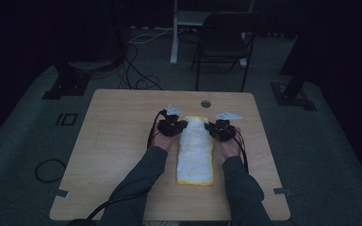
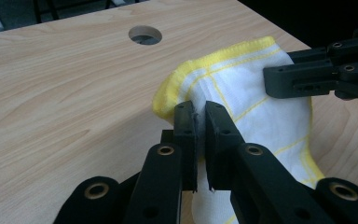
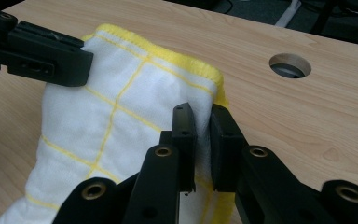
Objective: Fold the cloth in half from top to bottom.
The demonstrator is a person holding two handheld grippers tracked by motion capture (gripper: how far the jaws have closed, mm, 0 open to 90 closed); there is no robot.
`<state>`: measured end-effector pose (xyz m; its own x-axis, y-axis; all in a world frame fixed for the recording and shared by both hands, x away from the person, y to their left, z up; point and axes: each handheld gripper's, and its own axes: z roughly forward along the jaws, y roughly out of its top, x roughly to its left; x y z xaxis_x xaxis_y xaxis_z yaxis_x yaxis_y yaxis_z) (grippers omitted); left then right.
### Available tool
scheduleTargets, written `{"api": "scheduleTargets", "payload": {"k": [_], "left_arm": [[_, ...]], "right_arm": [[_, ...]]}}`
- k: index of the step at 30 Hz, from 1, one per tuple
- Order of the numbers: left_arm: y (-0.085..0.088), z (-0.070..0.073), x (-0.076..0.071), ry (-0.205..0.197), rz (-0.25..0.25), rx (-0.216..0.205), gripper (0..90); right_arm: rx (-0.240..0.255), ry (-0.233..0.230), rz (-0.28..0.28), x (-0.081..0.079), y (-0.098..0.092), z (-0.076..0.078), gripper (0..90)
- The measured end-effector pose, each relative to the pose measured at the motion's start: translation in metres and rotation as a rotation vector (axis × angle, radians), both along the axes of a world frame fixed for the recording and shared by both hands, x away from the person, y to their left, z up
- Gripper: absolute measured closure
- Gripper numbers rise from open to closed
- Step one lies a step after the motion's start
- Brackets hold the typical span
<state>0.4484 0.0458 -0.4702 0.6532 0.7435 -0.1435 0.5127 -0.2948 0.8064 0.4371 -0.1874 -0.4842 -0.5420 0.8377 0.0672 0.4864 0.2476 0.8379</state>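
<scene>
- The left tongs are pinching the far left corner of the white cloth, their jaws pressed together on a fold of the yellow-edged fabric.
- The right tongs are pinching the far right corner of the same cloth, jaws likewise closed on the fabric with only the thin layer between them.
- The cloth is lying as a long folded strip in the middle of the bench, running from the person's side toward the far edge, with its far end lifting slightly where both tongs are gripping it.
- Judging by the paired grip on the far corners, the step in hand is looking like a fold of the far end back toward the person.
- To do it well, both hands should be rising together and travelling at the same pace, keeping the far hem taut and level between them so the yellow border is landing square on the near edge.
- The grips are sitting close to the hem, so a sharp pull could be slipping the fabric out; a slow lift is the safer choice.
- No containers are standing on the bench; the round cable hole beyond the cloth is holding nothing visible.
</scene>
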Motion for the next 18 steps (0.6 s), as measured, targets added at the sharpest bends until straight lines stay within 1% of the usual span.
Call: {"api": "scheduleTargets", "payload": {"k": [1,7,9,14,18], "left_arm": [[0.000,0.000,-0.001,-0.004,-0.002,0.006,85.1],[0.002,0.002,-0.006,-0.009,-0.008,0.002,85.0],[0.002,0.003,-0.009,-0.014,-0.010,-0.003,85.1],[0.003,0.005,-0.015,-0.021,-0.015,-0.013,85.1],[0.004,0.005,-0.020,-0.029,-0.018,-0.012,85.0]], "right_arm": [[-0.004,-0.002,0.002,-0.001,0.000,0.000,82.5],[-0.010,-0.011,0.013,-0.006,0.000,0.002,82.5],[-0.012,-0.016,0.018,-0.009,0.000,0.003,82.5],[-0.007,-0.024,0.019,-0.015,0.001,0.004,82.5],[-0.006,-0.026,0.022,-0.019,0.001,0.004,82.6]]}}
